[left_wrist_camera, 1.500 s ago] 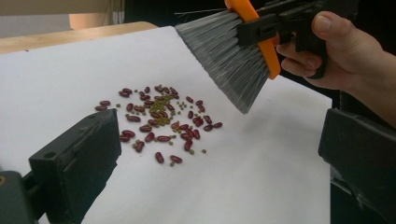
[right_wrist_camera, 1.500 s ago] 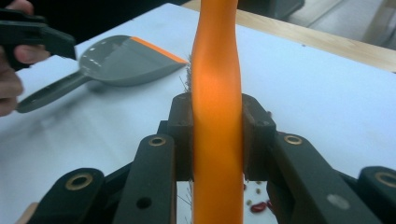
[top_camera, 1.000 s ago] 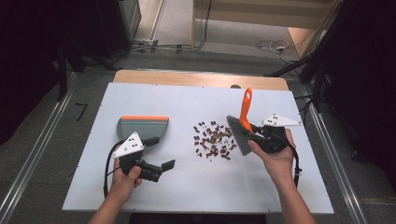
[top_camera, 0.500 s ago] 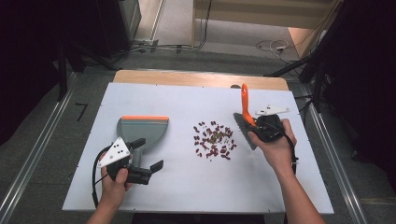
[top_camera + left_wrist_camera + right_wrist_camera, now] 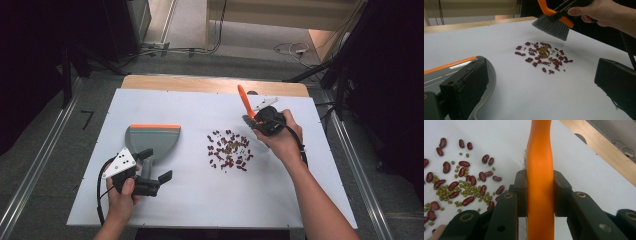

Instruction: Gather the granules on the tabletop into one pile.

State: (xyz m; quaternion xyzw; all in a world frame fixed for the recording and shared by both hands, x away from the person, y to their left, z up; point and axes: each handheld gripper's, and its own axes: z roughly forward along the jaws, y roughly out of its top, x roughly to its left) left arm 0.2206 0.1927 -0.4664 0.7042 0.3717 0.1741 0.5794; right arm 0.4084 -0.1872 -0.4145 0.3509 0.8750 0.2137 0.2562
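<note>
High view showing right gripper (image 5: 253, 119) clamping orange brush handle (image 5: 243, 100), brush (image 5: 552, 24) hovering just beyond beans (image 5: 228, 150) scattered mid-table; left gripper (image 5: 158, 166) resting near table's (image 5: 300, 200) front edge with jaws standing apart, nothing between them, grey dustpan (image 5: 150, 140) lying just beside it

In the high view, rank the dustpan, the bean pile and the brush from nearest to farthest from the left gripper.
1. dustpan: just beyond the left gripper, on the table's left.
2. bean pile: mid-table, to the gripper's right.
3. brush: farthest, past the beans on the right, clamped in the right gripper.
</note>
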